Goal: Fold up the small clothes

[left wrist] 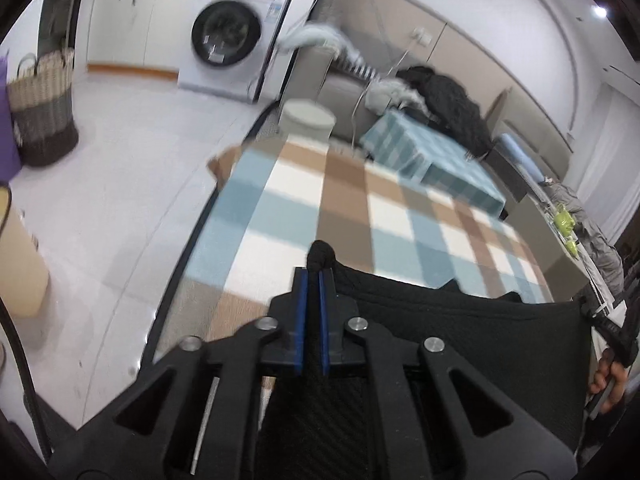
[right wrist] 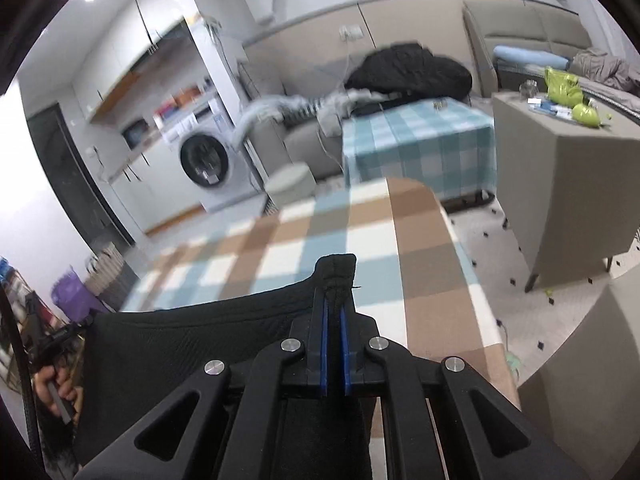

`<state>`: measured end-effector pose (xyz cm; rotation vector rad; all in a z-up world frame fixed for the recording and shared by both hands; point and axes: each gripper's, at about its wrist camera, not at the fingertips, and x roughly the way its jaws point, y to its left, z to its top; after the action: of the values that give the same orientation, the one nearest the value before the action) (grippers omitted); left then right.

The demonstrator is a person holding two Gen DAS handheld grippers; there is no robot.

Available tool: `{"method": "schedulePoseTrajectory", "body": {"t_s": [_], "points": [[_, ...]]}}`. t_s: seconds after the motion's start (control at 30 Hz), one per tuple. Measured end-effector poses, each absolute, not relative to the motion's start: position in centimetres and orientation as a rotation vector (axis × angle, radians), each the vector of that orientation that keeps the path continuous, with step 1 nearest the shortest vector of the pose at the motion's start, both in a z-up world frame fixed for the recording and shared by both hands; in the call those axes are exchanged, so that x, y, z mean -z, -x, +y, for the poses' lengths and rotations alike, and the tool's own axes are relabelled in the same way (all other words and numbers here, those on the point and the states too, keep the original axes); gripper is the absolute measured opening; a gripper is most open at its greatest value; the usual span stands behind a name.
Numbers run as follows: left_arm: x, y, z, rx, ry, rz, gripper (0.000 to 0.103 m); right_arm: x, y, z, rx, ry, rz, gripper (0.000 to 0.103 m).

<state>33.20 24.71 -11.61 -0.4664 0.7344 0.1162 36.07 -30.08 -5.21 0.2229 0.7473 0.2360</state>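
Basically: black garment (left wrist: 460, 320) stretched between both tongs, above the checked tabletop (left wrist: 320, 200).
Left tongs (left wrist: 313, 276) and right tongs (right wrist: 334, 300) each clamp a top corner; long axis runs tong to tong, body hanging toward the person.

I see a pale tiled floor (left wrist: 120, 168) and a white washing machine (left wrist: 228, 40) under beige cabinets (right wrist: 120, 60). Near it stands a woven basket (left wrist: 42, 108). A checked cloth (right wrist: 420, 140) covers low furniture beside a grey sofa (right wrist: 532, 36).

A table covered by a checked cloth (left wrist: 344, 204) in blue, brown and white. A black garment (left wrist: 460, 320) hangs over its near end, partly lifted.
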Motion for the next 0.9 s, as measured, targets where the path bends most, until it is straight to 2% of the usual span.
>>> {"method": "schedulePoseTrajectory", "body": {"t_s": [0.03,0.07,0.1,0.13,0.2,0.3,0.43,0.63,0.9], "points": [[12.1,-33.4,24.8,-0.152,0.458,0.767,0.013,6.1,-36.8,-29.7,-0.216,-0.196,0.797,0.010],[12.4,-33.3,24.9,-0.182,0.438,0.790,0.019,7.0,-37.3,-29.5,-0.191,-0.182,0.853,0.020],[12.6,-32.9,24.9,-0.191,0.429,0.799,0.031,7.5,-37.3,-29.7,-0.174,-0.183,0.878,0.024],[12.7,-32.3,25.0,-0.185,0.436,0.796,0.036,7.9,-37.0,-29.9,-0.175,-0.188,0.893,0.026],[12.4,-30.4,25.1,-0.155,0.436,0.790,0.039,8.1,-35.5,-30.5,-0.176,-0.196,0.913,0.028],[11.9,-27.4,25.0,-0.153,0.422,0.799,0.046,7.9,-31.6,-31.6,-0.220,-0.241,0.920,0.040],[11.6,-21.8,24.0,-0.135,0.429,0.821,0.050,7.8,-24.6,-33.0,-0.256,-0.318,0.918,0.046],[12.1,-13.4,21.4,-0.091,0.496,0.843,0.056,8.2,-14.8,-33.6,-0.290,-0.382,0.918,0.047],[13.8,-6.9,18.0,-0.072,0.513,0.874,0.056,8.9,-6.7,-34.0,-0.276,-0.480,0.902,0.049]]}}
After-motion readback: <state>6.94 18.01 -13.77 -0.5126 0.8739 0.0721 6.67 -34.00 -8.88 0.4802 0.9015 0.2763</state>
